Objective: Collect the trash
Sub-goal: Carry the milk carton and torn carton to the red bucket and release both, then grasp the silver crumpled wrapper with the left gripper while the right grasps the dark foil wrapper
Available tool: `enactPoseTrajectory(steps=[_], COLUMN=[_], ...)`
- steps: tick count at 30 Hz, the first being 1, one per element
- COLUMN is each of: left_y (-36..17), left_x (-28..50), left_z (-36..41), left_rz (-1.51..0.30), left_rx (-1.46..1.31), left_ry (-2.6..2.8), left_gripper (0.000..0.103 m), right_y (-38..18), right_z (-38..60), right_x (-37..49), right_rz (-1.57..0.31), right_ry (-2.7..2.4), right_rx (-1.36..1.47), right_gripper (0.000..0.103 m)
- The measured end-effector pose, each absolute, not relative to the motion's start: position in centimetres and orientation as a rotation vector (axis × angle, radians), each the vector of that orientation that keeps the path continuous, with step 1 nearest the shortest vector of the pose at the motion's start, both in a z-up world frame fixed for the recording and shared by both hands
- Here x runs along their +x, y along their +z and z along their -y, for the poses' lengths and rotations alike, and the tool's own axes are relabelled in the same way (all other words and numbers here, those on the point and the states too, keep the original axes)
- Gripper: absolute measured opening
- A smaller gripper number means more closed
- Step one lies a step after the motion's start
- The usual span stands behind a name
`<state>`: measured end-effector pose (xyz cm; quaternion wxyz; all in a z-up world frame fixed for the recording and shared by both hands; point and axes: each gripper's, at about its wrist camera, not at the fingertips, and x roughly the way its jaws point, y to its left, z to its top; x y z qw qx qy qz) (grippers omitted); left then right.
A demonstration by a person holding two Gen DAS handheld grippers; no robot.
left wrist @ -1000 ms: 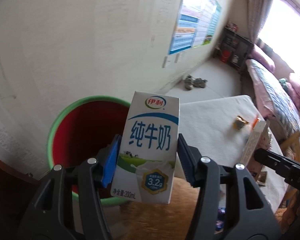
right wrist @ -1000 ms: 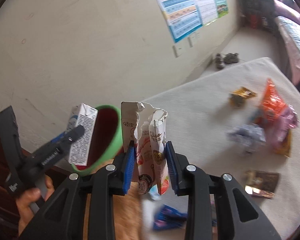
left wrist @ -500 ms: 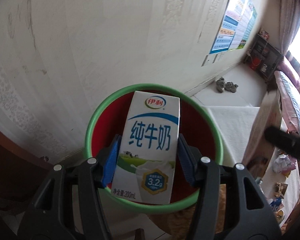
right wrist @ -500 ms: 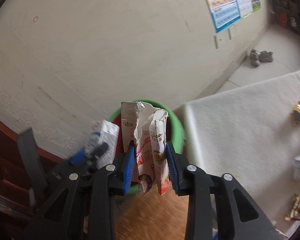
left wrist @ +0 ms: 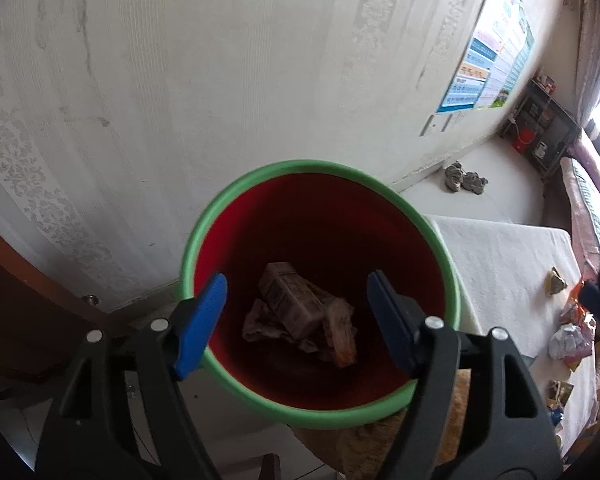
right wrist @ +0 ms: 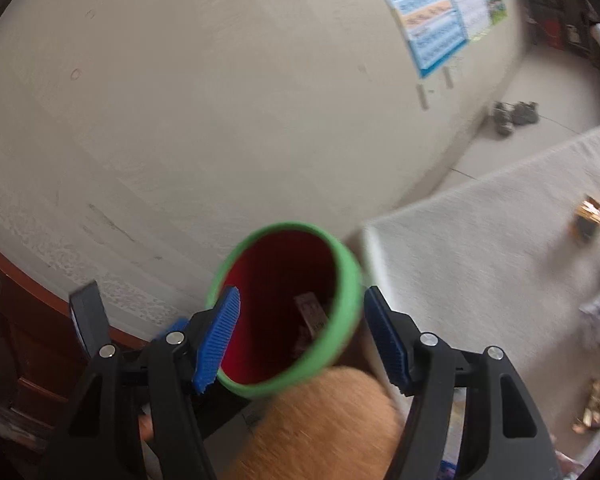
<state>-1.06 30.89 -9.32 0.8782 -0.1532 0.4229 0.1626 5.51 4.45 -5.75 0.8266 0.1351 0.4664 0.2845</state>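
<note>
Both tongs let go over the bin.

The left tongs [left wrist: 296,320] and right tongs [right wrist: 300,340] hang above the red bin [left wrist: 236,200] with jaws opening wide and nothing between them, so trash falls in. A carton [left wrist: 290,302] lies at the bottom. More wrappers [left wrist: 568,336] wait on the table [left wrist: 500,248].

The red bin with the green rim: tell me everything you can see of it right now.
The bin is round, looks plastic, red inside with a thick green rim, and stands upright near the patterned wall, beside the white-covered table. At its bottom lie a carton on its side and crumpled wrappers. Both grippers hang above its mouth, jaws opening and empty; neither touches it.
</note>
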Motion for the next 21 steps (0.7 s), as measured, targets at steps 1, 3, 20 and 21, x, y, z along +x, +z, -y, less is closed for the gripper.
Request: enactPoseTrajectory(steps=[1, 3, 20, 21], left_y=[-9.2, -8.8, -12.9, -13.6], left_x=[-1.0, -0.8, 2.2, 2.4], left_z=[-30.4, -29.3, -7.4, -7.2], left_rz=[-0.883, -0.883, -1.175, -1.196], left_rx=[-0.316, -0.309, 0.026, 0.041], left_ry=[0.326, 0.289, -0.217, -0.209], left_gripper=[0.070, 0.070, 0.056, 0.055], right_y=[-5.6, -5.4, -8.5, -8.5], right_z=[-2.6, 0.5, 18.9, 18.8], right_x=[5.0, 4.2, 0.2, 0.3], right_rz=[-0.984, -0.978, -1.085, -1.084], right_ry=[0.572, 0.504, 0.160, 0.170], right_rx=[0.259, 0.193, 0.263, 0.270], right_gripper=[0.063, 0.063, 0.063, 0.063])
